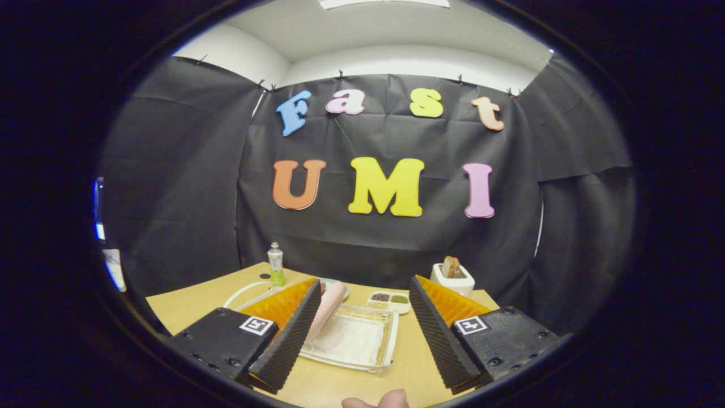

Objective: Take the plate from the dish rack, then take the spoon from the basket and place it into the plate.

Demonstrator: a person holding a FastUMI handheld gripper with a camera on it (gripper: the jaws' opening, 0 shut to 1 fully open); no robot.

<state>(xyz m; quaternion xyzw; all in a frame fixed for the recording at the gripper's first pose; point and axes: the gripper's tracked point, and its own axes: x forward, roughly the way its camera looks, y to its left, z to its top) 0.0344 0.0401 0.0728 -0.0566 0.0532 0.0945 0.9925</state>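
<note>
gripper [362, 334] fingers wide apart; one plate [327, 309], one dish rack [354, 343] between

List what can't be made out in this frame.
- Plate: standing in the rack, its left part behind the left finger of the open gripper.
- Spoon and basket: cannot tell where.
- White ring by the bottle: partly behind that finger.
- Small tray: contents too small.

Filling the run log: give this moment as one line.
gripper: open, above wooden table | pink plate: upright in clear plastic dish rack, by left finger, ungrasped | stage: approaching plate
</note>
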